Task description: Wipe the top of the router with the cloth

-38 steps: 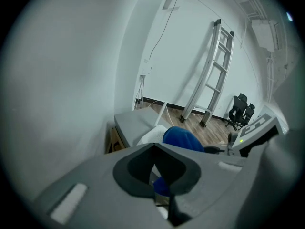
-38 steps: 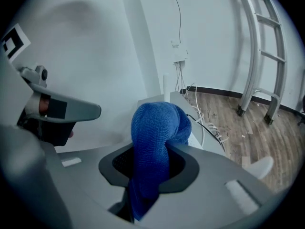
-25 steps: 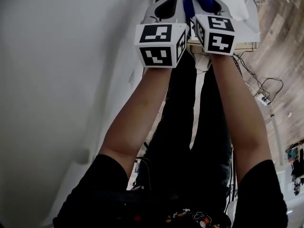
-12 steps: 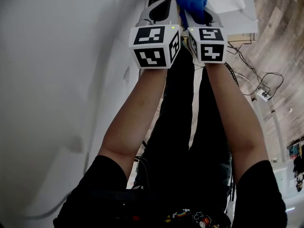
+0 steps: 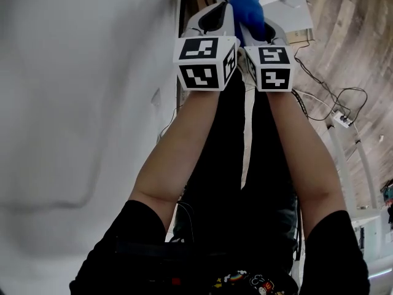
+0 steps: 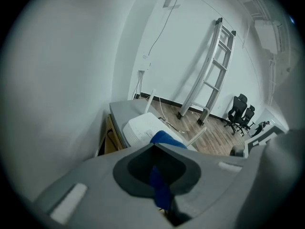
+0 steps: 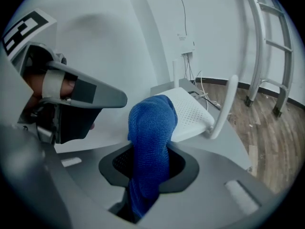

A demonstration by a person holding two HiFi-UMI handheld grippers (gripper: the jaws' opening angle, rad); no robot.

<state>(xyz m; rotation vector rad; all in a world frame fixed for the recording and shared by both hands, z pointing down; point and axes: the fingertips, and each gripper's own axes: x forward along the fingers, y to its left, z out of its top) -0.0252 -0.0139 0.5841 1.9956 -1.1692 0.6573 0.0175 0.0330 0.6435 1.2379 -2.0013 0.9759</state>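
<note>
Cloth (image 7: 150,142): deep blue with a coarse knitted-looking weave, bunched into one thick roll.
Cloth's hold: pinched between the closed jaws of the right gripper (image 7: 148,175); its lower end runs down through the gap between them.
Cloth's pose: it rises out of the jaws and its rounded upper end curls forward over the router's near edge.
Cloth's contact: it seems to touch the router's top, though neither gripper view settles this.
Router (image 7: 193,111): a white, flat box with a top perforated by fine dots, lying flat on a grey tabletop (image 6: 119,109).
Antennas (image 7: 225,106): white and raised; a thin one stands at the far side and a thicker one leans at the near side.
</note>
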